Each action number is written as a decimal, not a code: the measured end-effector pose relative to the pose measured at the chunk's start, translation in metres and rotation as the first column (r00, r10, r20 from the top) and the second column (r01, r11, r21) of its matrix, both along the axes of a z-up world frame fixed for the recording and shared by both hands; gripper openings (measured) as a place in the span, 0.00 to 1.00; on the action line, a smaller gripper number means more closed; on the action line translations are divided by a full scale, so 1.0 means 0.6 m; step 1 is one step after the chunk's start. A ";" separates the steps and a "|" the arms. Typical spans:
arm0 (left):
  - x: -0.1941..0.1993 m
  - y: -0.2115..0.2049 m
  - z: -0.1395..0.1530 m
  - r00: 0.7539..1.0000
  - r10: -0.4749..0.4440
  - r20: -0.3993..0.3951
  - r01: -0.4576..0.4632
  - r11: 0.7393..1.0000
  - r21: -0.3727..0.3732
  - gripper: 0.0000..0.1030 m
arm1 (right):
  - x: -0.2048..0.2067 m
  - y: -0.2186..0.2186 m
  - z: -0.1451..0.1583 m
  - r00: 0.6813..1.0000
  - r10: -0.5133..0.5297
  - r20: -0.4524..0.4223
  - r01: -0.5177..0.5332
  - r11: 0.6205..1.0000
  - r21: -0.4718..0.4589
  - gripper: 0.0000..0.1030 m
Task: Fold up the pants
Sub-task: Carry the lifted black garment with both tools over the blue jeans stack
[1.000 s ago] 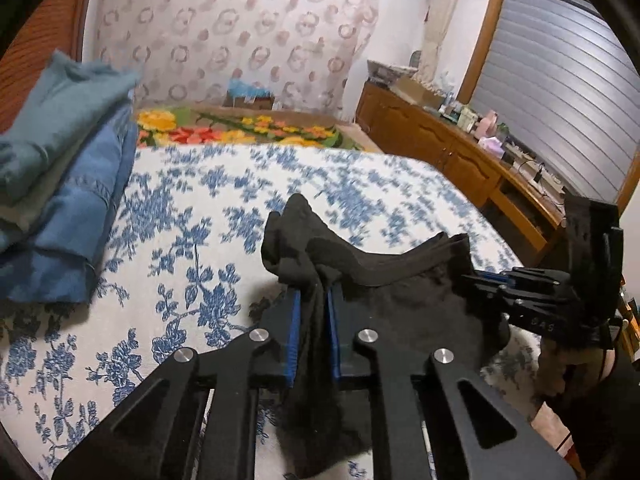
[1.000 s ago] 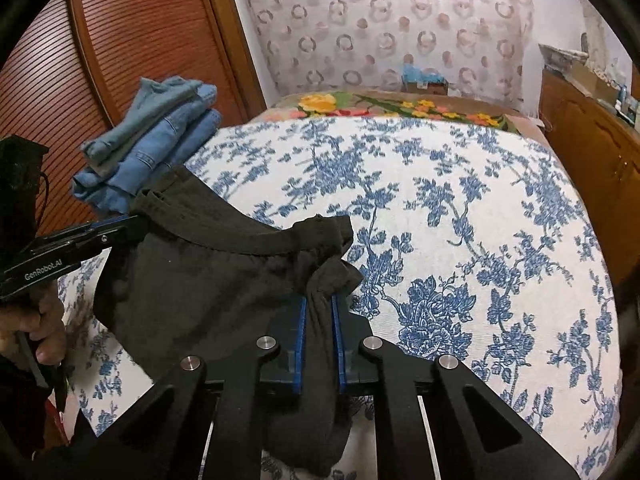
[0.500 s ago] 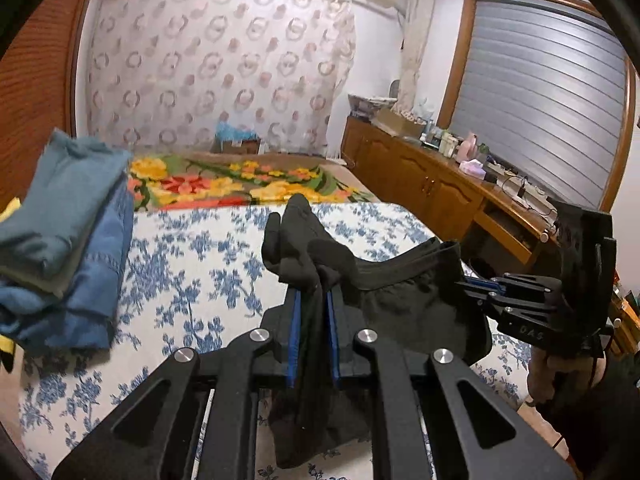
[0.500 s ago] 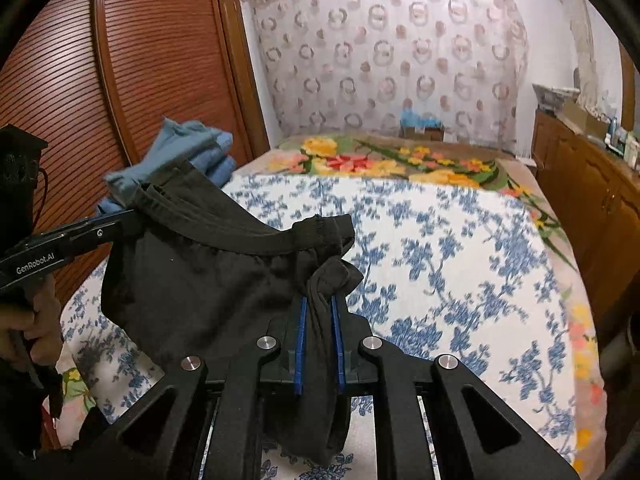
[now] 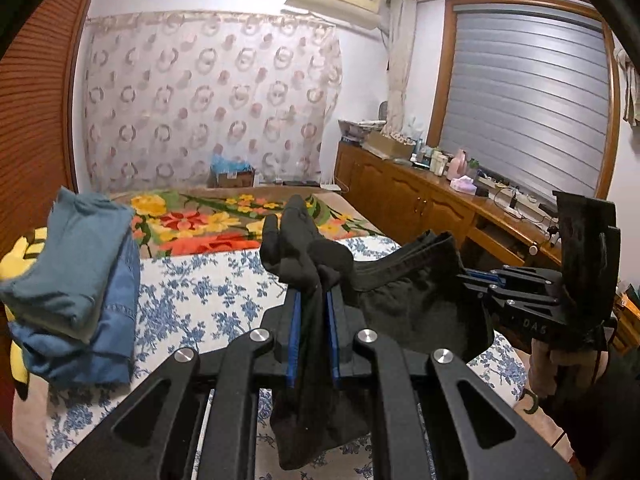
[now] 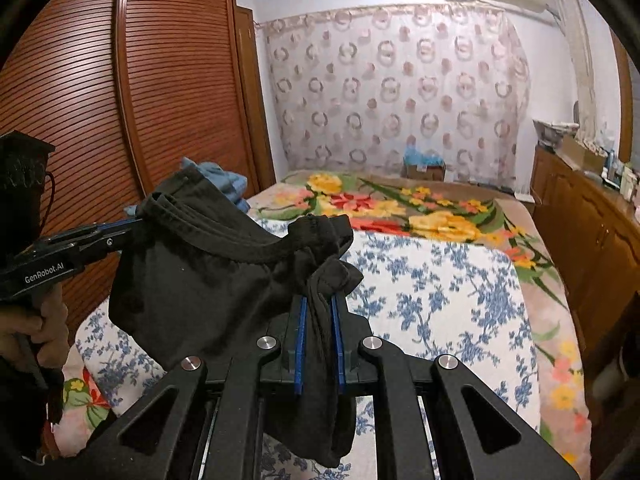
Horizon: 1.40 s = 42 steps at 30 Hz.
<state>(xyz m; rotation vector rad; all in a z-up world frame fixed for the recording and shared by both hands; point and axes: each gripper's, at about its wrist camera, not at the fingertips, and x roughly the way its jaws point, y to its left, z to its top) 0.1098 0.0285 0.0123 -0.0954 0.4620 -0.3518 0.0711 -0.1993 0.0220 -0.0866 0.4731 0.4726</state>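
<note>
Black pants [image 5: 416, 304] hang in the air above the bed, held by the waistband between both grippers. My left gripper [image 5: 313, 300] is shut on one bunched end of the waistband. My right gripper [image 6: 319, 304] is shut on the other end; the pants [image 6: 192, 280] sag between them. In the left wrist view the right gripper [image 5: 480, 280] shows at the right. In the right wrist view the left gripper [image 6: 120, 226] shows at the left. The legs hang below, hidden.
A bed with a blue-flowered sheet [image 6: 440, 288] and a bright floral blanket [image 5: 200, 224] lies ahead. A stack of folded blue clothes [image 5: 76, 280] sits on its left side. A wooden wardrobe [image 6: 120, 100] stands left, a wooden sideboard [image 5: 420, 200] right.
Both grippers have risen with the pants, lifting them off the bed. The views tilted up, showing more wall and ceiling.
</note>
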 end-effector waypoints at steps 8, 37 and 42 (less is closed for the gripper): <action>0.000 0.025 0.012 1.000 0.024 0.017 -0.024 1.000 0.020 0.12 | 0.019 0.019 0.006 0.999 0.035 0.021 -0.035 0.999 -0.006 0.11; 0.061 0.276 0.014 0.942 0.326 0.079 -0.325 0.945 -0.032 0.12 | 0.363 0.272 0.013 0.949 0.297 0.104 -0.289 0.954 -0.085 0.11; 0.082 0.310 0.004 0.927 0.368 0.066 -0.365 0.929 -0.053 0.13 | 0.411 0.325 -0.003 0.940 0.320 0.122 -0.306 0.945 -0.120 0.11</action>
